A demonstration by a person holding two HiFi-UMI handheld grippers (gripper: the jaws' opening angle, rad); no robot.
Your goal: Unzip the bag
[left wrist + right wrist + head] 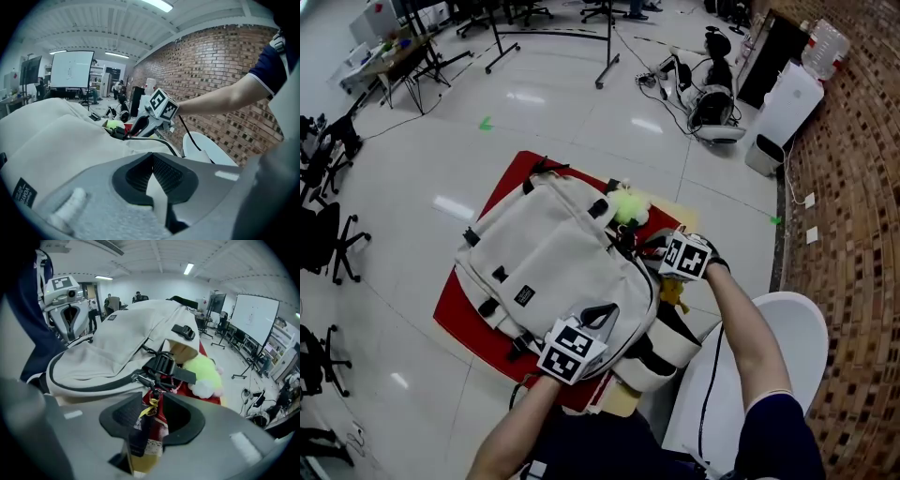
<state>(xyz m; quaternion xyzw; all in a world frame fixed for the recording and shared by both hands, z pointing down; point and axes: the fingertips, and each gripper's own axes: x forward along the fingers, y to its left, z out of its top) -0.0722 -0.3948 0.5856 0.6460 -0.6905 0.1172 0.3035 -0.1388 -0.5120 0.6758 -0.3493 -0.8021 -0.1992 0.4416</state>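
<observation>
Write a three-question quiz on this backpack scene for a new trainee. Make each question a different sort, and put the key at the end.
1. True or false: the jaws of the left hand-held gripper stand wide apart.
2. Multiple choice: what does the backpack lie on? A. a red mat B. a blue tray C. the bare floor
3. Fill in: between the open jaws of the right hand-held gripper hangs a dark tag with a ____ ribbon.

Key: 1 false, they are shut; 2 A; 3 yellow.
</observation>
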